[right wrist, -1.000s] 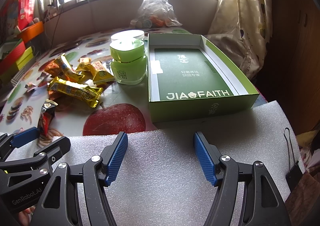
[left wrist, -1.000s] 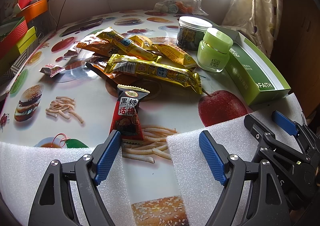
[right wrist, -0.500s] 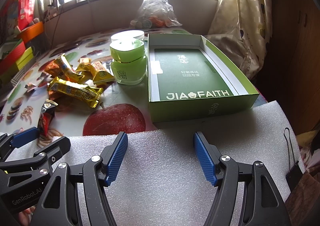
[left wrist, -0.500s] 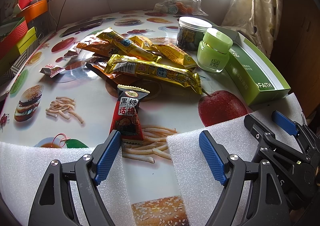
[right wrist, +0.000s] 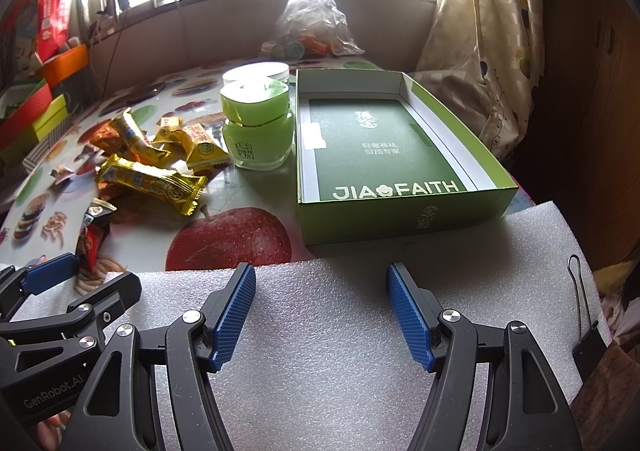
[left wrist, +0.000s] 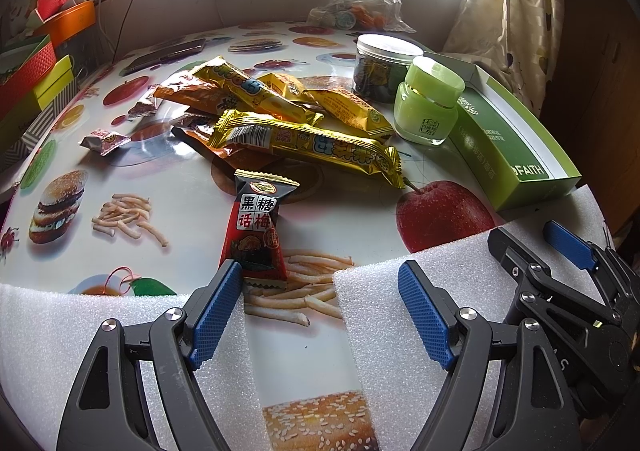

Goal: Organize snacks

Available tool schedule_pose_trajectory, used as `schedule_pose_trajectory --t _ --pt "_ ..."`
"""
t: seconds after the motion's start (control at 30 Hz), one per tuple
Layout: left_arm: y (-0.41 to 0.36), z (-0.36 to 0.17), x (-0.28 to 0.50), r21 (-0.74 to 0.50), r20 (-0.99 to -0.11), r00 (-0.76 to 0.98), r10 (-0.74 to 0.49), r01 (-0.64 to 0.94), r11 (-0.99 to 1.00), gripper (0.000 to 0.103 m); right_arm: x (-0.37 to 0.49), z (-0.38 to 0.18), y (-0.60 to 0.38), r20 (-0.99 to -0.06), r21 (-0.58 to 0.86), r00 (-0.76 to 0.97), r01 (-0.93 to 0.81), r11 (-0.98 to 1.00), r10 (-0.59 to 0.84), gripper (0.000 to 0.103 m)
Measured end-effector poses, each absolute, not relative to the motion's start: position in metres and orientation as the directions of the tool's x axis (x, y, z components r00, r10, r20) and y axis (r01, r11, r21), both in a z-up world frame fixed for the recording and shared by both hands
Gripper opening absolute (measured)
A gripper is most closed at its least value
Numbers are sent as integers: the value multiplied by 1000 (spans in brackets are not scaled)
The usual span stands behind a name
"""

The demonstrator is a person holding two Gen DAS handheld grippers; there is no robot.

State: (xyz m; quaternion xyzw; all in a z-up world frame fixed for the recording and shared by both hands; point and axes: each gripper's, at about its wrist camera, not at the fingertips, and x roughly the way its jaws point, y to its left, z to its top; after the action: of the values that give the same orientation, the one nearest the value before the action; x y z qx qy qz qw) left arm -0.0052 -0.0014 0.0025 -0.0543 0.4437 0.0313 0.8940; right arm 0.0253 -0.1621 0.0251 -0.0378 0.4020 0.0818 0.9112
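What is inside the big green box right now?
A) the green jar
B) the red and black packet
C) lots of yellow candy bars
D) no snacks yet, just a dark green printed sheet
D: in the right wrist view the green box holds only its dark green printed sheet; the yellow bars, the green jar and the red and black packet all sit outside it on the table.

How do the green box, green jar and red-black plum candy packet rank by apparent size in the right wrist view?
1. green box
2. green jar
3. plum candy packet, partly hidden by the left gripper, so unsure.
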Motion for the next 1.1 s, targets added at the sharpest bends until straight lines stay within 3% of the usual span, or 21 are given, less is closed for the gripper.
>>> schedule_pose_trajectory --t 0.5,0.77,1.1 --pt "2 14 0 -83 -815 579 -26 -73 994 80 30 30 -158 -754 -14 645 -208 978 127 68" --pt "36 33 -10 -121 -795 607 -17 -131 984 80 36 53 -139 -711 13 655 -352 936 256 68" --pt "72 31 -9 -144 -802 597 11 -210 967 80 65 56 -84 -731 -4 562 -571 821 387 68"
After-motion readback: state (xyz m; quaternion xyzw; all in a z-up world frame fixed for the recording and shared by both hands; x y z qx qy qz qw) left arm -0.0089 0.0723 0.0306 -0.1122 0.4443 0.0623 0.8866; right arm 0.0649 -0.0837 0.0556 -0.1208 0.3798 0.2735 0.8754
